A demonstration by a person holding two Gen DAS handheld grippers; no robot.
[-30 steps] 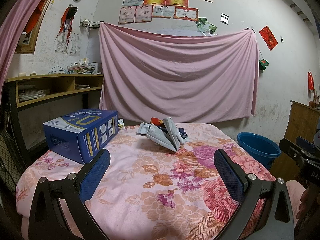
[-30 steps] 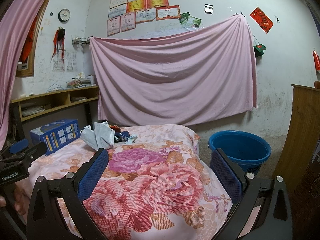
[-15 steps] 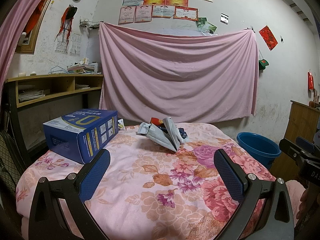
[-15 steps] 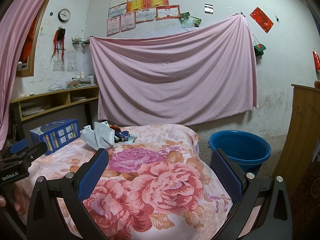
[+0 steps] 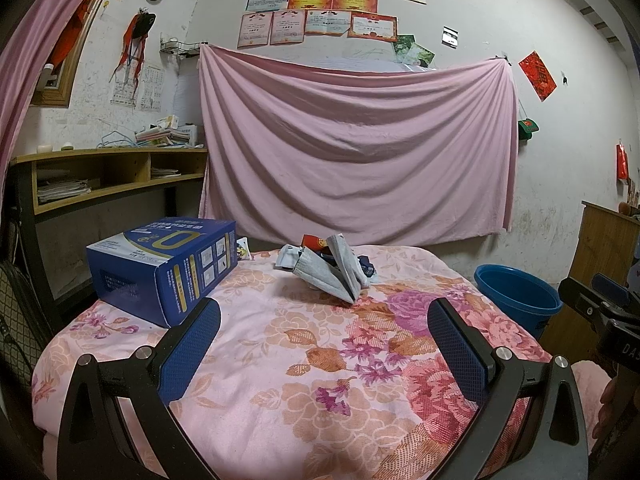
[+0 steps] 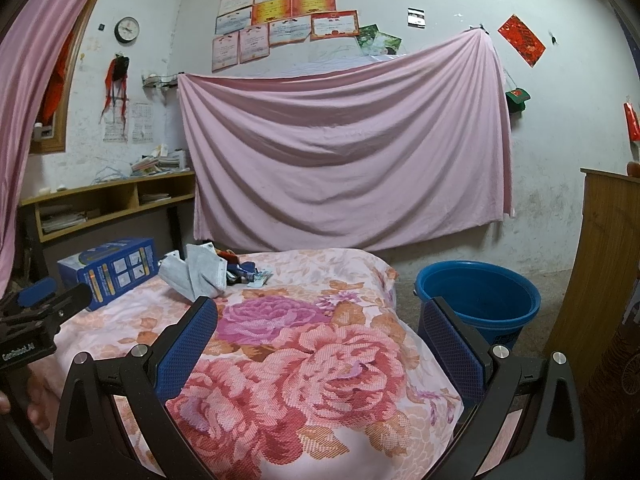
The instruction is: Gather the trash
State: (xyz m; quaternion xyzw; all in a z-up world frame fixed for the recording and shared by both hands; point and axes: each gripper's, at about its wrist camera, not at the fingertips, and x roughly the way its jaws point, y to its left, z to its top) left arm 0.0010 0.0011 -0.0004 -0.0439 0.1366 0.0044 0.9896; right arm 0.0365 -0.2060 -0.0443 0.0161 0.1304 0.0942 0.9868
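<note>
Both grippers, left and right, gape empty. Beside the box, the trash looks light, crumpled, soft; pinch its raised paper fold.

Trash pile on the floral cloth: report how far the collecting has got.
Nothing looks collected yet. The trash pile of grey wrappers and small packets lies on the floral cloth, and the blue bucket on the floor shows no trash inside. In hand: nothing; the left hand-held gripper and right hand-held gripper are open and empty. Left: every piece.
</note>
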